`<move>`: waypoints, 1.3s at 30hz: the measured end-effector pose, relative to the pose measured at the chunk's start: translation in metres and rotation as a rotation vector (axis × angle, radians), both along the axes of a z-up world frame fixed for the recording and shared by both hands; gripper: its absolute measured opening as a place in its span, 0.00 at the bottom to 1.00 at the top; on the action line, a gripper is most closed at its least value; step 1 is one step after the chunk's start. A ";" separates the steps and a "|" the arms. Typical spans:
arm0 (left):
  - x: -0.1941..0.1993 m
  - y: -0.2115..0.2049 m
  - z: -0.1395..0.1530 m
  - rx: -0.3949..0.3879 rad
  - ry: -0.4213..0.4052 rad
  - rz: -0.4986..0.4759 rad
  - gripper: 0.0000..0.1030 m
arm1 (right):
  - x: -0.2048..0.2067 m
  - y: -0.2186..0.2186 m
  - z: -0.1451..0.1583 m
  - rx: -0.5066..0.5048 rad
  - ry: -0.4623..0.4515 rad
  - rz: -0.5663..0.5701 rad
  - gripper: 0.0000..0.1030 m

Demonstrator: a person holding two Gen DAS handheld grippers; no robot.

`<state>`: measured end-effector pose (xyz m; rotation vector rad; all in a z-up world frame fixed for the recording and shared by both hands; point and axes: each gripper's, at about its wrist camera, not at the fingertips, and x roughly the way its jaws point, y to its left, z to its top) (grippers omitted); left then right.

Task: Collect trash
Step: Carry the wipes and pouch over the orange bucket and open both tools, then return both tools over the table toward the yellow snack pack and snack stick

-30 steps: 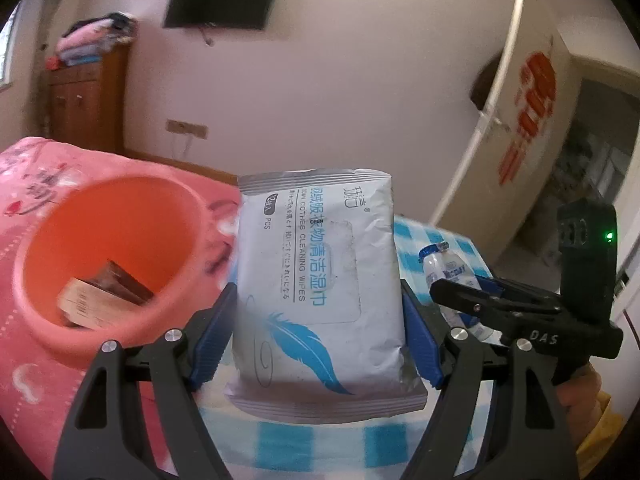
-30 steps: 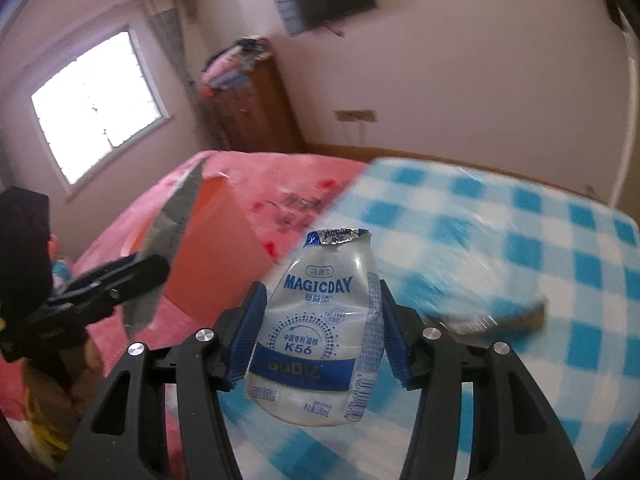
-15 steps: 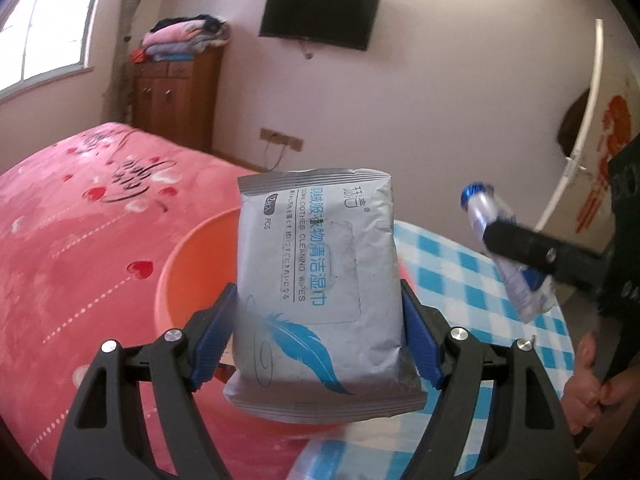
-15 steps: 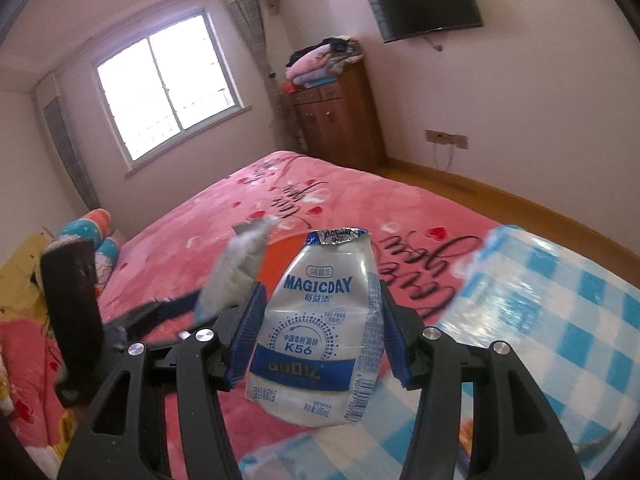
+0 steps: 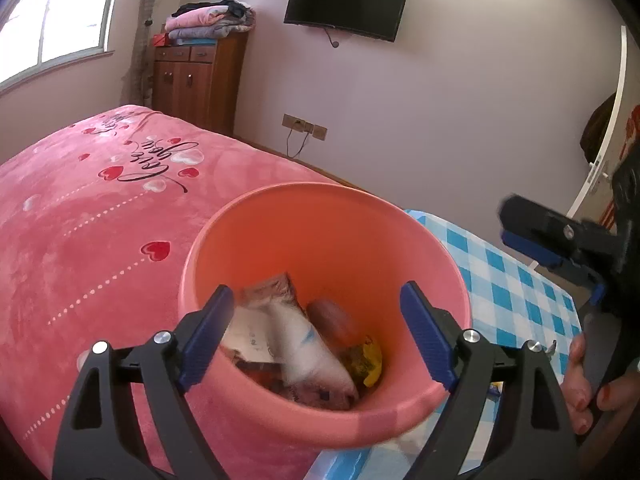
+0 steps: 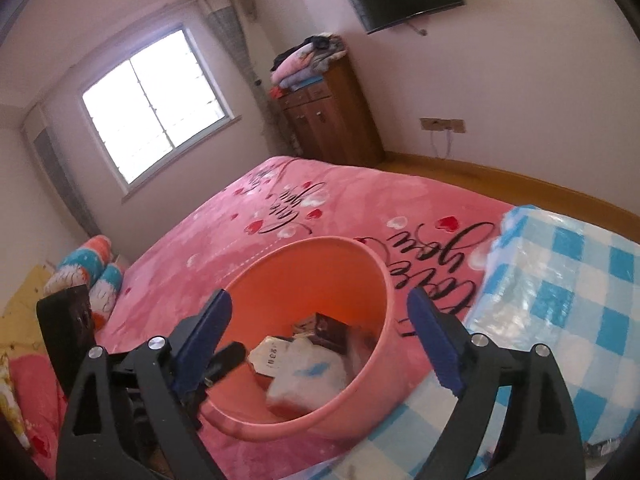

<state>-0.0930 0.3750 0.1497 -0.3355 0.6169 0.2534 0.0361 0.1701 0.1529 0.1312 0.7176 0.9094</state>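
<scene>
Now both grippers hang over the bin, jaws opening and empty.
Left wrist view: the left gripper [image 5: 316, 332] spreads above the pink bin [image 5: 404, 420], a white pack [image 5: 296, 340] lying inside. Right wrist view: the right gripper [image 6: 320, 344] widens over the bin [image 6: 376, 280], the pack [image 6: 308, 376] near its bottom.

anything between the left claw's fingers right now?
Nothing held. In the left wrist view the left claw is opening, fingers apart, with only the bin below; the wipes pack lies blurred among the trash inside.
</scene>
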 end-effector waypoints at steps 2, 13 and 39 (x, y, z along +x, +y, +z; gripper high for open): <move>-0.004 -0.004 0.000 0.002 -0.002 -0.002 0.83 | -0.004 -0.012 -0.002 0.003 -0.005 -0.030 0.87; -0.014 -0.042 0.006 0.047 -0.035 -0.072 0.83 | -0.034 -0.073 -0.019 -0.017 -0.059 -0.149 0.88; -0.036 -0.163 0.008 0.087 -0.066 -0.346 0.85 | -0.097 -0.250 -0.043 -0.027 -0.110 -0.535 0.95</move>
